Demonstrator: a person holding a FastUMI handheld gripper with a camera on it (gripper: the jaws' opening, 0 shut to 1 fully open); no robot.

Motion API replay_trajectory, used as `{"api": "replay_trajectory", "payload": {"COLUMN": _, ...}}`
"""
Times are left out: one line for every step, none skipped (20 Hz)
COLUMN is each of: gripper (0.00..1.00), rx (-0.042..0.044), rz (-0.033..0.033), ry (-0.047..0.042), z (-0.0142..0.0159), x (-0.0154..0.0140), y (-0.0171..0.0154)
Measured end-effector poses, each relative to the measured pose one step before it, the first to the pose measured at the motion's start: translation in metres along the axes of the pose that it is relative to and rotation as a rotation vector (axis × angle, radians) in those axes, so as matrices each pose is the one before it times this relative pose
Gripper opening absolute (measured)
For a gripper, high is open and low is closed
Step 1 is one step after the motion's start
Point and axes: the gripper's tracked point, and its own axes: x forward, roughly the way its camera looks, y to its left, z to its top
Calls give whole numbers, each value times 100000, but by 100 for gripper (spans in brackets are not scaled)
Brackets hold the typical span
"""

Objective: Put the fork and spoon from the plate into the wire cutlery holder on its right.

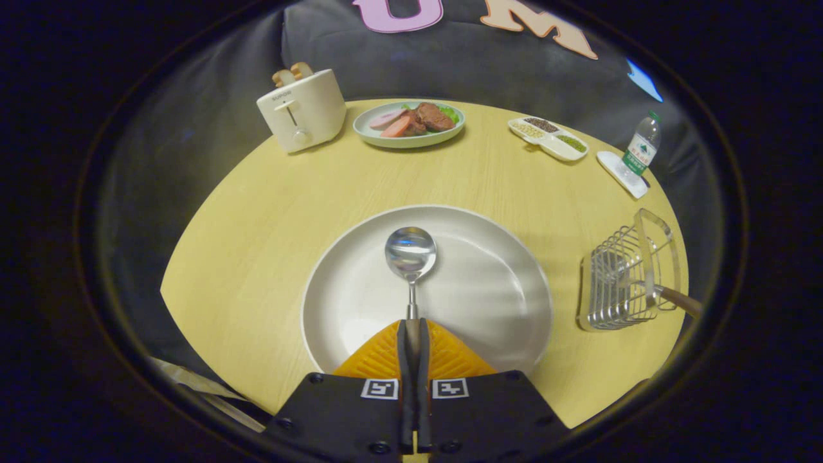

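Steel spoon [410, 257] is lying in the white plate [476, 308], its handle pinched between the closed tongs [411, 331]. Lifting appears underway; next comes carrying it right to the wire cutlery holder [620, 283], then tipping it upright inside.

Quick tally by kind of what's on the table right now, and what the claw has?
Plates: 2, white plate, food plate
Cutlery: 2, spoon clamped in the claw; wooden handle in the wire holder
Holders: 1
Toasters: 1
Divided dishes: 1
Bottles: 1
Total: 8
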Motion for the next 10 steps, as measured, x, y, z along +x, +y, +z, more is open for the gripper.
{"api": "replay_trajectory", "payload": {"gripper": 5, "rx": -184, "rz": -160, "ry": -29, "z": 326, "x": -310, "y": -482}}
{"api": "replay_trajectory", "payload": {"gripper": 5, "rx": -597, "rz": -343, "ry": 114, "z": 329, "x": -441, "y": -494}}
{"api": "replay_trajectory", "payload": {"gripper": 5, "rx": -799, "rz": -607, "ry": 192, "z": 289, "x": -386, "y": -544}}
{"api": "replay_trajectory", "payload": {"gripper": 5, "rx": -713, "rz": -401, "ry": -15, "z": 267, "x": -349, "y": -416}}
{"api": "replay_trajectory", "payload": {"gripper": 5, "rx": -527, "rz": -129, "ry": -187, "z": 280, "x": -313, "y": -337}}
{"api": "replay_trajectory", "payload": {"gripper": 5, "rx": -307, "rz": 264, "ry": 120, "z": 230, "x": -383, "y": -256}}
{"api": "replay_trajectory", "payload": {"gripper": 5, "rx": 158, "rz": 314, "ry": 9, "z": 113, "x": -319, "y": -203}}
{"api": "replay_trajectory", "payload": {"gripper": 5, "rx": 408, "rz": 298, "ry": -210, "z": 280, "x": -401, "y": -267}}
{"api": "replay_trajectory", "payload": {"gripper": 5, "rx": 299, "rz": 204, "ry": -170, "z": 157, "x": -310, "y": -196}}
{"api": "replay_trajectory", "payload": {"gripper": 5, "rx": 191, "rz": 48, "ry": -184, "z": 210, "x": -242, "y": -220}}
